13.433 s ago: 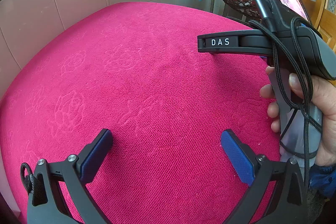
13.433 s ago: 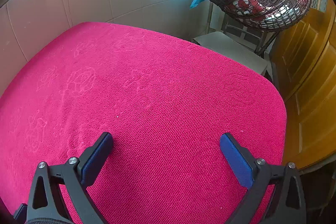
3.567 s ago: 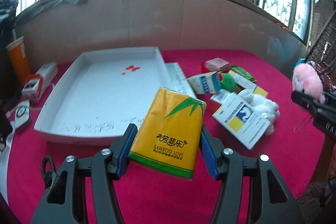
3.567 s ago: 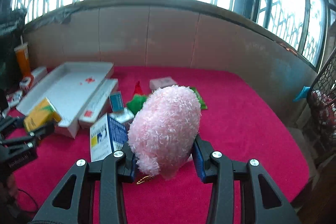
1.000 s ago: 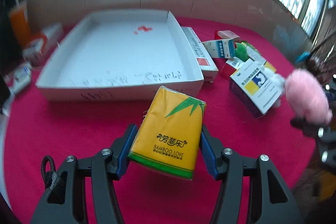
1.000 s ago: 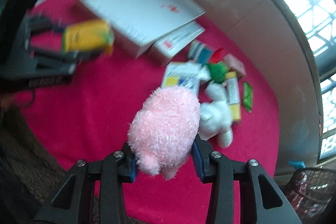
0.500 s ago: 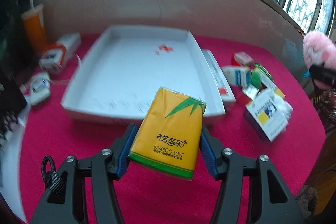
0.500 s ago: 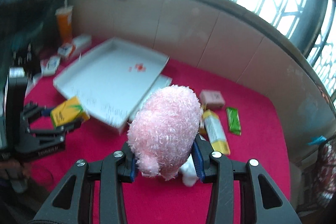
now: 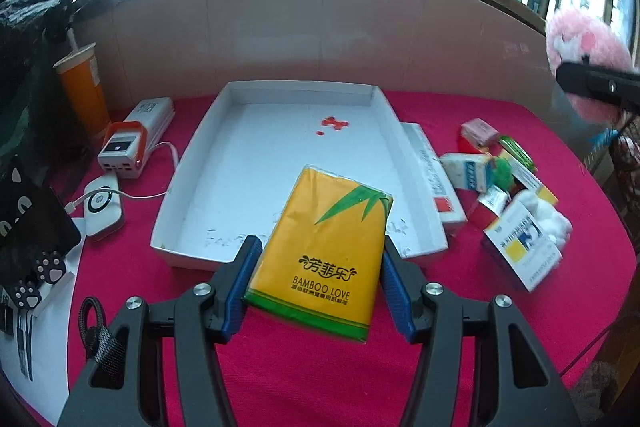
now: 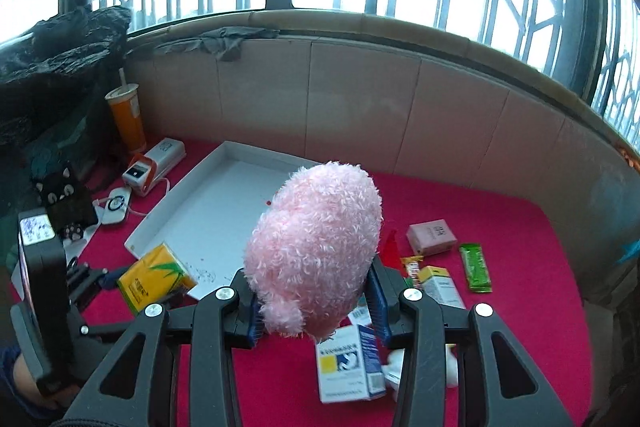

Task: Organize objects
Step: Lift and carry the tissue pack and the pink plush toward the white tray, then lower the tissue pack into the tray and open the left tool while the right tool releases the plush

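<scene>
Right, our left gripper [image 9: 316, 287] is clamped on the yellow tissue pack [image 9: 324, 251], held above the near edge of the white tray [image 9: 208, 131]; right gripper [image 10: 316, 301] squeezes the pink plush toy [image 10: 316, 247] w/ boxes [image 10: 348, 363] below.

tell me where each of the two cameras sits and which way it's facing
Left wrist: sits on the left gripper, looking forward and down over the white tray; its jaws clamp the yellow tissue pack.
Right wrist: sits on the right gripper, looking down toward the window wall; its jaws clamp the pink plush toy, and the person's other hand shows at lower left.
Shared: tray, tissue pack, plush toy, orange cup, and each view shows the other gripper.
</scene>
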The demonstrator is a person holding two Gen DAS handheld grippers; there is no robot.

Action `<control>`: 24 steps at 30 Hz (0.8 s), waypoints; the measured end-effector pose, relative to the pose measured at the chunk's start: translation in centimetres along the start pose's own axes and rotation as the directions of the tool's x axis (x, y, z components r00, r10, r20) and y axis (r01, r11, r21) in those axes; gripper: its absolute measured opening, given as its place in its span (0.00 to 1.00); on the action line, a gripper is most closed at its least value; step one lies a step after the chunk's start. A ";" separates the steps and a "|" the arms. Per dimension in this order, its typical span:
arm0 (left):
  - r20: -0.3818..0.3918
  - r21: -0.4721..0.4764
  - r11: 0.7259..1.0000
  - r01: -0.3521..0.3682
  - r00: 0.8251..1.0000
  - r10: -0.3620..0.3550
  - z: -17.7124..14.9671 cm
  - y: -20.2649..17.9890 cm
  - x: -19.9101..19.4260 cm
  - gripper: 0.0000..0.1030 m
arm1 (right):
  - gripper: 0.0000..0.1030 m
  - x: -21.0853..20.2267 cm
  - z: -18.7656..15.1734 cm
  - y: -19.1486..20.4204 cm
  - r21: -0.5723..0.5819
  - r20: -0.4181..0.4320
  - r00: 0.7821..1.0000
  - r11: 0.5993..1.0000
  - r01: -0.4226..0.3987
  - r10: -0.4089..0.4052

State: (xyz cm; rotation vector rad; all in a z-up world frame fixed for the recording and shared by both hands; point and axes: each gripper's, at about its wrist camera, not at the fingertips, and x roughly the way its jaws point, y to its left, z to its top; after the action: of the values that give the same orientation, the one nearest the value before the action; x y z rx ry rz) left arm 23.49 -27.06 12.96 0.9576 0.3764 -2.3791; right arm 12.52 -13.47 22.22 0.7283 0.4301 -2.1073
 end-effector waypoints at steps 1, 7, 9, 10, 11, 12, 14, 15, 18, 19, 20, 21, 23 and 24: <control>0.007 -0.002 1.000 -0.002 1.000 0.002 0.3 0.2 -0.1 0.56 | 0.43 0.2 0.0 0.1 0.010 0.005 1.000 1.000 -0.002 0.002; 0.098 0.011 0.996 -0.085 0.992 0.084 2.6 0.8 -1.2 0.56 | 0.44 0.2 0.4 1.5 0.076 0.111 0.994 0.997 -0.021 0.012; 0.115 0.007 0.996 -0.090 0.989 0.088 3.0 0.9 -1.2 0.56 | 0.44 0.6 -0.1 1.9 0.100 0.130 0.991 0.995 -0.026 0.013; 0.123 0.004 0.995 -0.096 0.988 0.095 3.2 0.9 -1.1 0.56 | 0.44 0.8 -0.3 2.0 0.106 0.130 0.991 0.994 -0.027 0.013; 0.135 0.001 0.995 -0.105 0.985 0.104 3.5 1.0 -1.0 0.56 | 0.44 1.3 -0.6 2.1 0.120 0.130 0.991 0.992 -0.029 0.013; 0.145 -0.001 0.994 -0.114 0.983 0.113 3.8 1.0 -0.9 0.56 | 0.44 1.7 -0.7 2.1 0.130 0.129 0.992 0.991 -0.028 0.011; 0.170 -0.008 0.990 -0.141 0.975 0.141 4.8 1.1 -0.7 0.56 | 0.44 2.6 -0.7 2.1 0.155 0.127 0.992 0.988 -0.021 0.001; 0.187 -0.011 0.989 -0.146 0.972 0.146 5.5 1.1 -0.8 0.56 | 0.44 3.1 -0.5 2.0 0.163 0.126 0.992 0.986 -0.023 0.002; 0.235 -0.011 0.983 -0.183 0.955 0.181 7.3 1.0 -1.1 0.56 | 0.44 3.5 0.3 1.8 0.183 0.144 0.990 0.983 -0.023 -0.004; 0.244 -0.013 0.982 -0.190 0.952 0.187 7.6 1.0 -1.2 0.56 | 0.44 3.5 0.7 1.7 0.190 0.153 0.988 0.981 -0.026 -0.004; 0.253 -0.014 0.980 -0.197 0.948 0.195 8.0 1.0 -1.3 0.56 | 0.44 3.4 0.9 1.6 0.197 0.160 0.987 0.980 -0.030 -0.002; 0.264 -0.014 0.978 -0.208 0.943 0.204 8.3 1.0 -1.4 0.56 | 0.44 3.4 1.2 1.6 0.201 0.166 0.986 0.979 -0.034 0.000; 0.278 -0.018 0.977 -0.212 0.938 0.209 8.6 1.0 -1.5 0.56 | 0.44 3.3 1.7 1.6 0.206 0.185 0.983 0.978 -0.037 -0.002; 0.282 -0.022 0.977 -0.211 0.937 0.209 8.7 1.0 -1.4 0.56 | 0.44 3.3 1.8 1.6 0.207 0.190 0.982 0.978 -0.036 -0.004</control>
State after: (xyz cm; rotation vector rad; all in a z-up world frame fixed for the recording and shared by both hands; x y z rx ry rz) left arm 20.13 -31.14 20.08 0.6129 0.1456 -2.2772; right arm 11.64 -17.44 21.44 0.6383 0.0974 -2.2039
